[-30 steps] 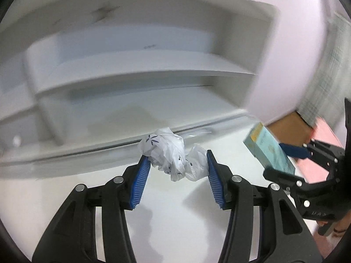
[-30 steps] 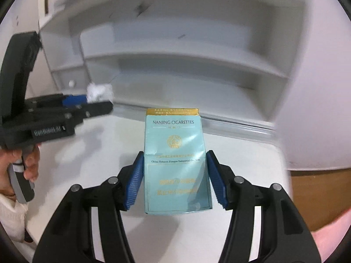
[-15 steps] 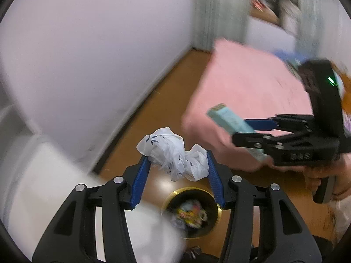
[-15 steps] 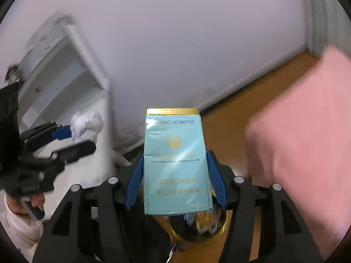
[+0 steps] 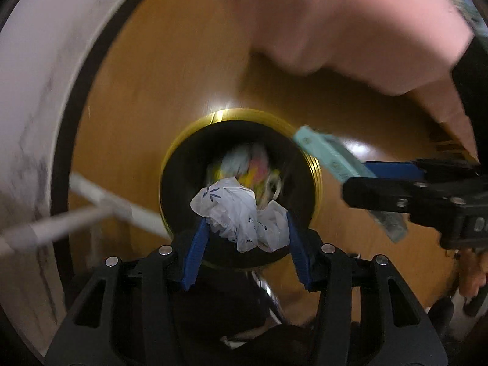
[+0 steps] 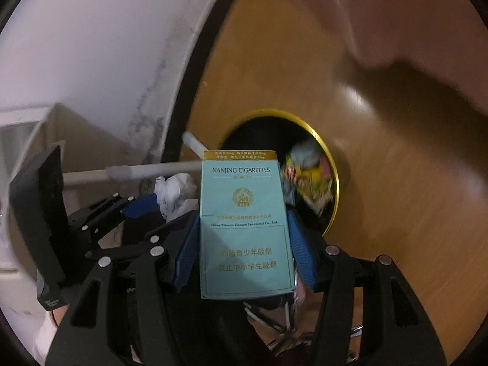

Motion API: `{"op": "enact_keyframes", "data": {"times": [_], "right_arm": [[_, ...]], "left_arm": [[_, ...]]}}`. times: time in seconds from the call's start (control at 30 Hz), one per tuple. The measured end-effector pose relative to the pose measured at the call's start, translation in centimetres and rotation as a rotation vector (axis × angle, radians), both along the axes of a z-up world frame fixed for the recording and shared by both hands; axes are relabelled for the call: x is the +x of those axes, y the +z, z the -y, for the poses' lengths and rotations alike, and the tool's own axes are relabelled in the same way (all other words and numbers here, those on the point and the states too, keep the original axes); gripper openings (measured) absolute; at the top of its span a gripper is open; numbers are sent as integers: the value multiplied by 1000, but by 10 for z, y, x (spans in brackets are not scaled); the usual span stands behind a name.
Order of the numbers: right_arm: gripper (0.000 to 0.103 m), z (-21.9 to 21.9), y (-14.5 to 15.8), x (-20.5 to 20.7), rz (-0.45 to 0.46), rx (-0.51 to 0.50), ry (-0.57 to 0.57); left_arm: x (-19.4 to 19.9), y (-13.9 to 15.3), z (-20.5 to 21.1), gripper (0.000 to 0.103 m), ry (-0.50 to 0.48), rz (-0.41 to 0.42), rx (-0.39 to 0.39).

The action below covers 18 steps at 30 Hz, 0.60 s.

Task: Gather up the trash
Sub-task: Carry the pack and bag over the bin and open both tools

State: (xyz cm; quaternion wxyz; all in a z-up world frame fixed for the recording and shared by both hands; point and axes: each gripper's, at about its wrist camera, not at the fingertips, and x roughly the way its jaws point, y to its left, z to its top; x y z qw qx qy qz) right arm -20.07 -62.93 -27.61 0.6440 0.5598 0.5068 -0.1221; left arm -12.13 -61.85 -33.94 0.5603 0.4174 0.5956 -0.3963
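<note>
Directly beyond the left gripper (image 5: 244, 235), its fingers clamped on a crumpled tissue (image 5: 241, 213), stands the open bin (image 5: 315, 177), already holding wrappers. The right gripper (image 6: 242, 244) has its fingers clamped on a cigarette pack (image 6: 244, 219), the bin just past its fingertips and to their right.

Risks: the pack sits near the gold rim; a release there could bounce it onto the wooden floor (image 5: 183, 76). The two grippers are close together and could collide. The tissue may cling to a pad.

Room: a white pole (image 5: 116, 210) lies left of the left fingers, a pink bed (image 5: 350, 15) beyond; open floor lies between.
</note>
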Motion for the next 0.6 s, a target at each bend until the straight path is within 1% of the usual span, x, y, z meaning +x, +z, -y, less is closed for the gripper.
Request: {"op": "enact_keyframes", "data": {"times": [0.07, 0.17, 0.27, 0.3, 0.33, 0.47, 0.5, 0.53, 0.57, 0.6], "right_arm": [[55, -2, -27, 3, -19, 59, -27], [55, -4, -50, 10, -46, 108, -48], [56, -1, -64, 15, -69, 135, -70], [55, 1, -67, 17, -74, 144, -80], [55, -2, -70, 18, -79, 149, -87], [57, 6, -77, 21, -86, 172, -130], [59, 7, -77, 23, -89, 181, -144], [75, 7, -80, 29, -99, 201, -149], [88, 7, -81, 30, -100, 218, -151], [89, 8, -78, 31, -90, 226, -151]], "left_arm": [[8, -20, -6, 49, 7, -3, 64], [12, -30, -13, 49, 12, -2, 88], [17, -40, -17, 49, 22, -2, 110], [20, -42, -6, 49, 24, -3, 115], [17, -43, -8, 49, 27, -6, 120], [27, -51, -8, 50, 48, -21, 127], [28, -52, -8, 54, 52, -16, 125], [25, -49, -7, 65, 49, -3, 122], [25, -48, -7, 76, 45, 6, 112], [24, -45, -7, 94, 44, 22, 89]]}}
